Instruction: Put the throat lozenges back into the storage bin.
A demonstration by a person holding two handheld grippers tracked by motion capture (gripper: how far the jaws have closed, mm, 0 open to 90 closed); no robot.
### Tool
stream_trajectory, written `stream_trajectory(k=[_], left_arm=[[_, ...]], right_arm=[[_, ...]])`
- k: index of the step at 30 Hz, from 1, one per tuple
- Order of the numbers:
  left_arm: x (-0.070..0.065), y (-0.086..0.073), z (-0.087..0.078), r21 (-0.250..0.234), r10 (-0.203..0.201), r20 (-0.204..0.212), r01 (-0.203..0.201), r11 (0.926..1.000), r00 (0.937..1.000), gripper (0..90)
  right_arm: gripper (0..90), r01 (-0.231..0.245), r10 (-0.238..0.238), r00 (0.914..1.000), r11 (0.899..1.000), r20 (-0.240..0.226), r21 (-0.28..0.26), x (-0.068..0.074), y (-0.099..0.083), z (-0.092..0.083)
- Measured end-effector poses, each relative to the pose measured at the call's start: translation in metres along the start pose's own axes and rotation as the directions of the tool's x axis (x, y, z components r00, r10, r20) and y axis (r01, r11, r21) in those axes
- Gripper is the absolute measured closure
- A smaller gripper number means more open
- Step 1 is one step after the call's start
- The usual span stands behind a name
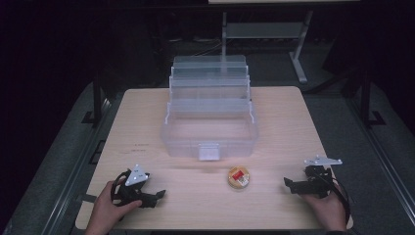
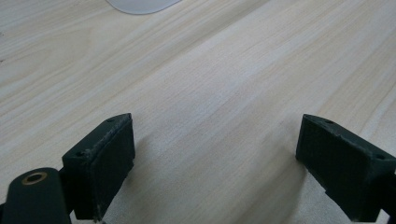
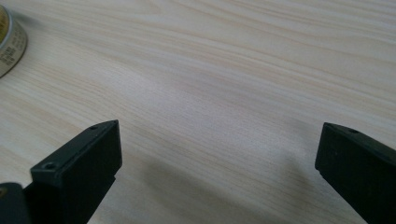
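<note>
A small round tin (image 1: 238,177) with a yellow rim and a red and white label lies on the wooden table (image 1: 147,122), just in front of a clear plastic tiered storage box (image 1: 210,115) that stands open. My left gripper (image 1: 157,194) rests low at the table's front left, open, jaws wide apart over bare wood (image 2: 215,154). My right gripper (image 1: 289,183) sits at the front right, open as well, with nothing between its jaws (image 3: 219,163). The tin's edge (image 3: 10,44) shows at the far left of the right gripper view.
The box's white latch (image 1: 209,152) faces the front. A corner of the box (image 2: 140,4) shows at the top of the left gripper view. Beyond the table stand a metal table frame (image 1: 264,34) and dark floor.
</note>
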State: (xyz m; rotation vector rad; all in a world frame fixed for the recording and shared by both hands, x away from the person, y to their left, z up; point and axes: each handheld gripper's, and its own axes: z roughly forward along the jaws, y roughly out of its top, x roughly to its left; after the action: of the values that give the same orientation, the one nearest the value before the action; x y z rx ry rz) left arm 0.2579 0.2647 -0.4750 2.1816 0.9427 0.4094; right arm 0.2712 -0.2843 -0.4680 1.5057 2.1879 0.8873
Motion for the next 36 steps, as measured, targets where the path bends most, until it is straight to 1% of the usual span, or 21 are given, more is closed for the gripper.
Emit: stream_trajectory(k=[7, 14, 15, 20, 21, 23, 24, 25, 27, 29, 34, 36], left_arm=[[0.000, 0.000, 0.000, -0.001, -0.001, 0.000, 0.001, 1.0000, 1.0000, 10.8], [0.000, 0.000, 0.000, 0.000, 0.000, 0.000, 0.000, 1.0000, 1.0000, 10.7], [0.000, 0.000, 0.000, -0.001, -0.001, 0.000, 0.001, 1.0000, 1.0000, 10.8], [0.000, 0.000, 0.000, -0.001, 0.000, 0.000, 0.000, 1.0000, 1.0000, 10.8], [0.000, 0.000, 0.000, -0.001, 0.000, 0.000, 0.000, 1.0000, 1.0000, 10.7], [0.000, 0.000, 0.000, 0.000, -0.001, 0.000, 0.001, 1.0000, 1.0000, 10.8], [0.000, 0.000, 0.000, -0.001, -0.001, 0.000, 0.001, 1.0000, 1.0000, 10.8], [0.000, 0.000, 0.000, 0.000, 0.000, 0.000, 0.000, 1.0000, 1.0000, 10.8], [0.000, 0.000, 0.000, 0.001, 0.001, 0.000, -0.001, 1.0000, 1.0000, 10.8], [0.000, 0.000, 0.000, 0.001, 0.001, 0.000, -0.001, 1.0000, 1.0000, 10.7], [0.000, 0.000, 0.000, 0.003, 0.004, 0.000, -0.004, 1.0000, 1.0000, 10.8], [0.000, 0.000, 0.000, 0.003, 0.003, 0.000, -0.003, 1.0000, 1.0000, 10.8]], right_arm=[[0.2, 0.004, -0.004, 0.9998, 1.000, -0.017, 0.000, 0.003, 0.002, -0.006], [0.2, 0.021, -0.021, 0.9993, 1.000, -0.030, 0.004, 0.007, 0.005, -0.009], [0.2, 0.031, -0.031, 0.9990, 1.000, -0.033, 0.000, 0.007, 0.005, -0.009], [0.2, 0.037, -0.037, 0.9986, 0.999, -0.038, -0.003, 0.010, 0.008, -0.012], [0.2, 0.043, -0.044, 0.9982, 0.999, -0.040, -0.004, 0.010, 0.008, -0.012], [0.2, 0.041, -0.041, 0.9982, 0.999, -0.043, -0.001, 0.012, 0.009, -0.012], [0.2, 0.053, -0.053, 0.9976, 0.999, -0.044, -0.001, 0.012, 0.009, -0.012], [0.2, 0.049, -0.049, 0.9978, 0.999, -0.044, 0.002, 0.013, 0.010, -0.012], [0.2, 0.059, -0.059, 0.9971, 0.998, -0.049, 0.000, 0.015, 0.011, -0.012], [0.2, 0.059, -0.058, 0.9970, 0.998, -0.051, 0.006, 0.016, 0.012, -0.012], [0.2, 0.078, -0.078, 0.9951, 0.997, -0.061, 0.003, 0.021, 0.015, -0.011], [0.2, 0.078, -0.077, 0.9949, 0.997, -0.065, 0.006, 0.023, 0.016, -0.011]])
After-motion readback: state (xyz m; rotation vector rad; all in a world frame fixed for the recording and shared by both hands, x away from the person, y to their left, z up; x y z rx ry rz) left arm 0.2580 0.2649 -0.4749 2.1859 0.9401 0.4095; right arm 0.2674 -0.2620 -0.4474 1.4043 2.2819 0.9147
